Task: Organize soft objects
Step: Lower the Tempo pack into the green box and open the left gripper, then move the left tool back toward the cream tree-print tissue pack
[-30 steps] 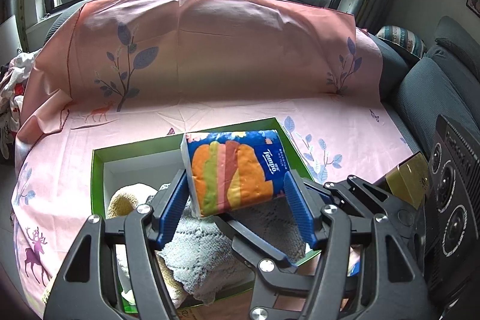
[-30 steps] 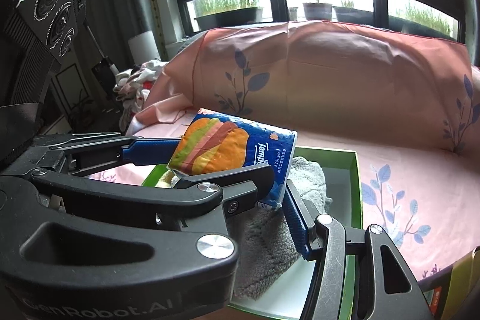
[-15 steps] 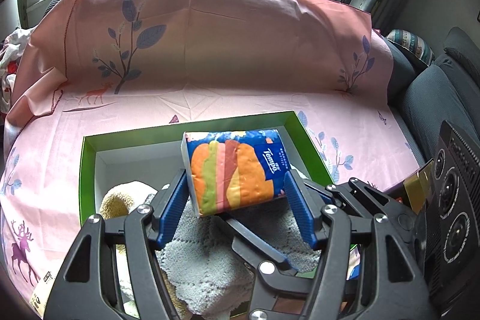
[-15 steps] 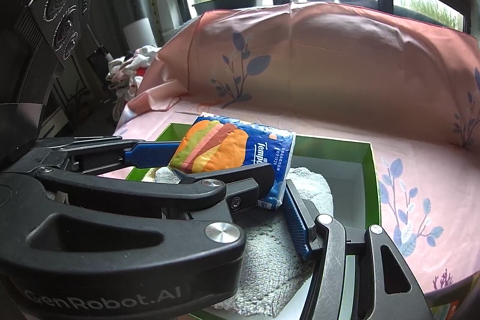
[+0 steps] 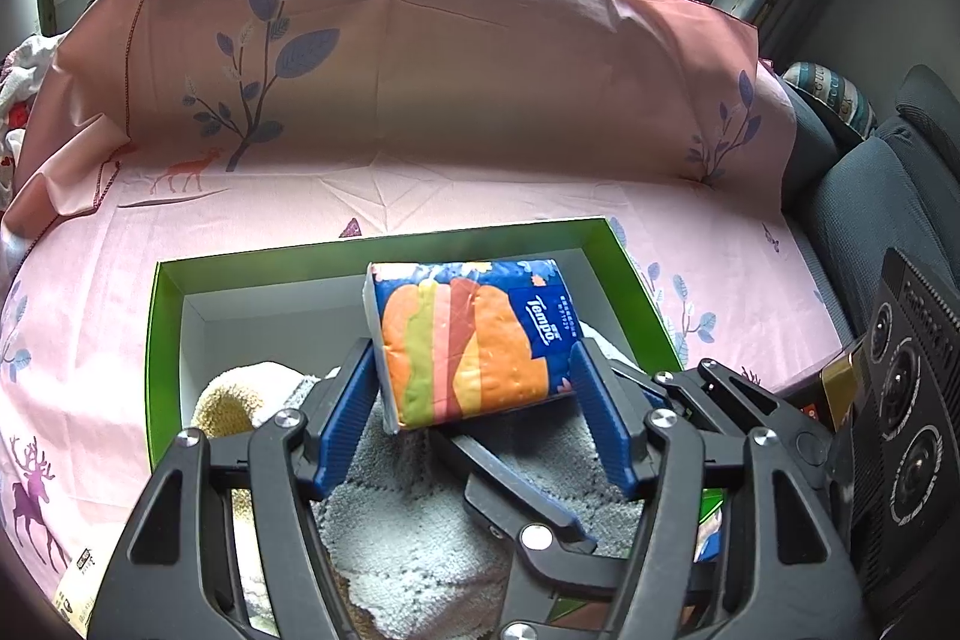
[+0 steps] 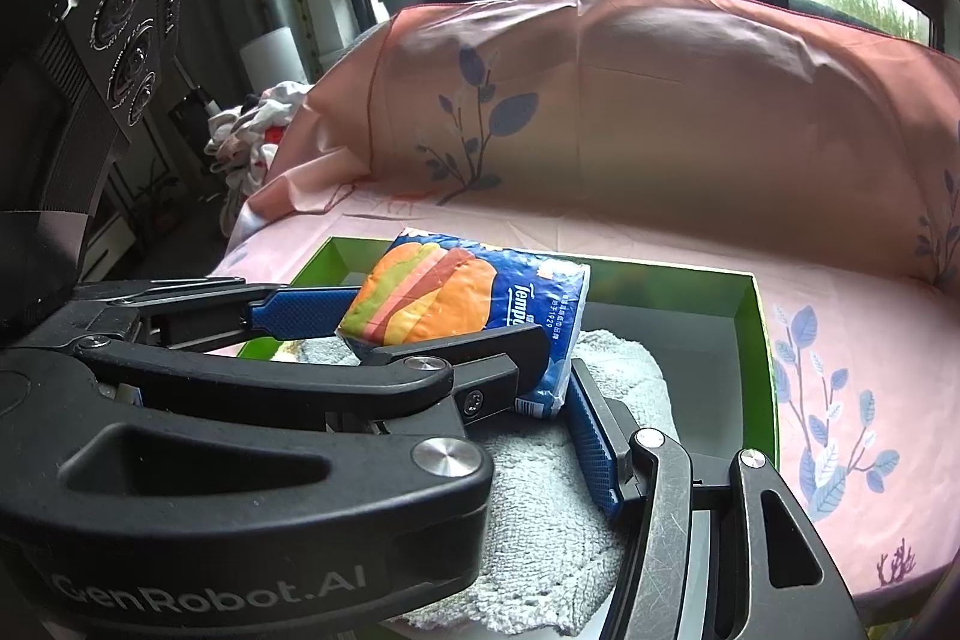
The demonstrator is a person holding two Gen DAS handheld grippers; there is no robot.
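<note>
A tissue pack [image 5: 474,340] printed with a burger, blue at one end, hangs just above a green box [image 5: 165,340] with white inner walls. My left gripper [image 5: 471,361] is shut on it, a blue pad pressed against each end. Under the pack lie a grey knitted towel [image 5: 432,538] and a cream knitted piece [image 5: 234,394], both inside the box. In the right wrist view the pack [image 6: 462,304] sits over the towel [image 6: 540,490]. My right gripper [image 6: 480,388] is right beside it. One of its blue fingers [image 6: 591,436] lies next to the pack's lower corner, and the left gripper's body hides the other.
The box [image 6: 759,340] rests on a sofa under a pink sheet [image 5: 420,100] with leaf and deer prints. A dark grey seat [image 5: 870,220] and a gold box [image 5: 840,382] are at the right. A pile of clothes [image 6: 252,130] lies beyond the sofa's left end.
Both grippers have come down and forward over the box, so it looks larger and nearer. The pack has stayed in the left grip.
</note>
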